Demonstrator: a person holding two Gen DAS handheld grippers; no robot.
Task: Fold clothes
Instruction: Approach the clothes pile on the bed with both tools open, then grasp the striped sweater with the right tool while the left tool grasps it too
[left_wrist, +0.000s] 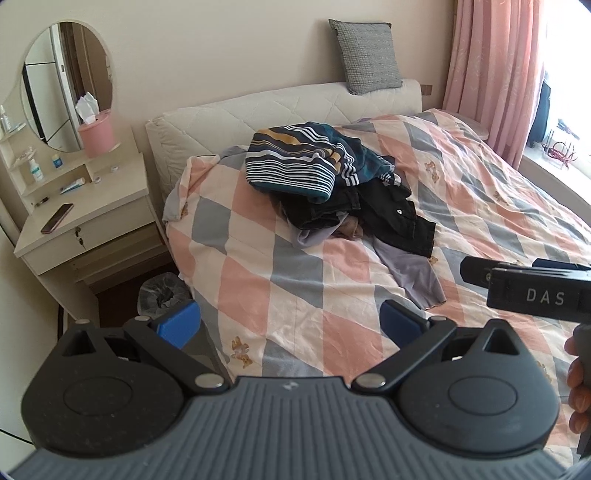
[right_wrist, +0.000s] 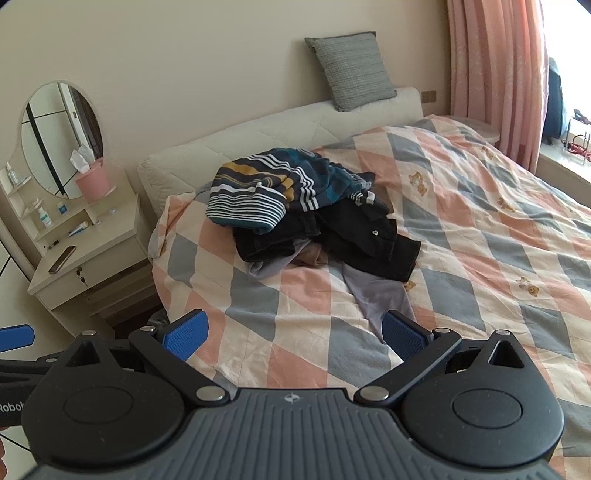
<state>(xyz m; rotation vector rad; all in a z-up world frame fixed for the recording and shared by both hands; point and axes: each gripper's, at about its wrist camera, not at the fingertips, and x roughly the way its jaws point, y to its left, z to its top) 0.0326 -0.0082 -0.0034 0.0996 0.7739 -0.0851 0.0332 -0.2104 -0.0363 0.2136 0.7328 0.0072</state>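
Your left gripper (left_wrist: 290, 325) spread wide and empty, your right gripper (right_wrist: 293, 334) likewise wide, both above the checked quilt (right_wrist: 480, 236), heap of clothes (right_wrist: 306, 210) well ahead near the headboard (right_wrist: 258, 129)

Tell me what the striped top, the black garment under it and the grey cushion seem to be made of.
Striped top: looks like soft knit, matte; ribbed striped hem and limp folds suggest it.
Black garment: probably heavier woven cotton, maybe denim; visible seams, a metal button, stiffer creases.
Grey cushion: coarse woven fabric, matte; its gridded texture shows.
Both grippers hang open, touching nothing.
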